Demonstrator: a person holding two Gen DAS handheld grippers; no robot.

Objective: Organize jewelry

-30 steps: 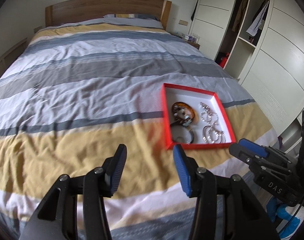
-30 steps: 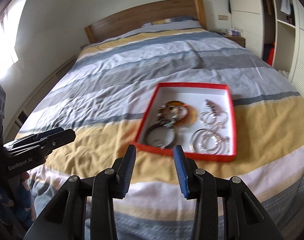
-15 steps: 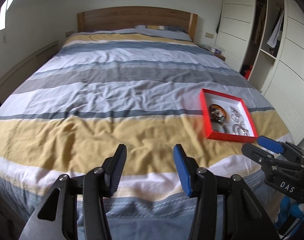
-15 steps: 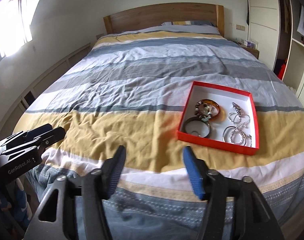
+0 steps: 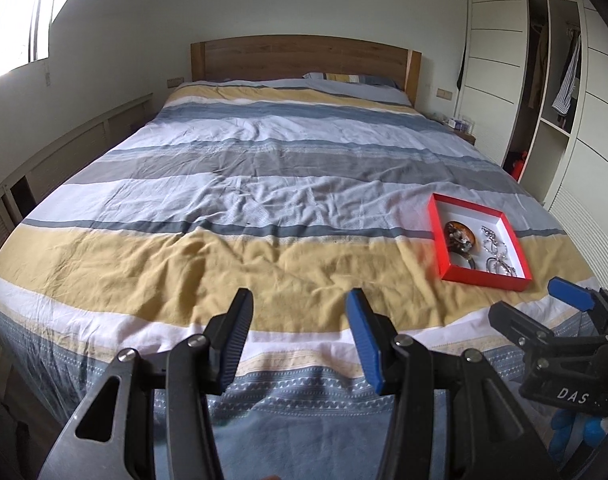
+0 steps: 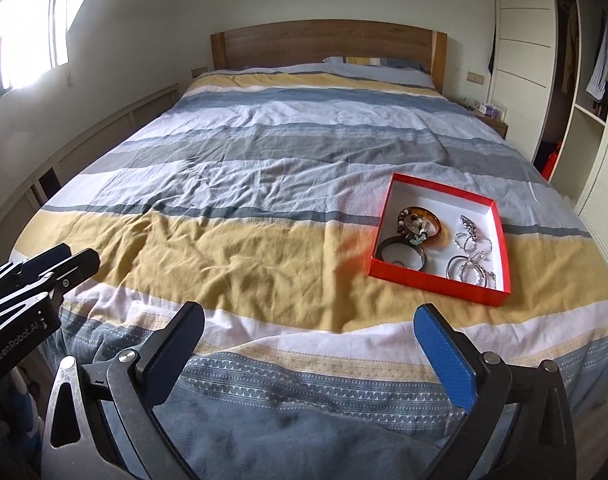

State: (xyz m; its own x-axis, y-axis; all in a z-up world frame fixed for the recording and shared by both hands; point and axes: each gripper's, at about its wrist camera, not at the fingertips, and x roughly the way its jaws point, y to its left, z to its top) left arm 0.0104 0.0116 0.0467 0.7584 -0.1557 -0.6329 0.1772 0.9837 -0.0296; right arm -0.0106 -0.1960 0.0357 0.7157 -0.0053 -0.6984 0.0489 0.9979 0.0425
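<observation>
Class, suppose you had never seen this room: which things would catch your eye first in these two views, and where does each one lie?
The red tray stands out first, lying on the yellow stripe near the right foot of the striped bed, with an amber bangle, a dark bangle and silver bracelets inside it. In the foreground, the right gripper and the left gripper are both open and empty, short of the bed's foot.

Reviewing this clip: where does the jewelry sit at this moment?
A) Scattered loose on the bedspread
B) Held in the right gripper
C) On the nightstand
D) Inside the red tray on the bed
D: the bangles and silver pieces all lie inside the red tray on the bedspread, and both grippers are open and empty.
</observation>
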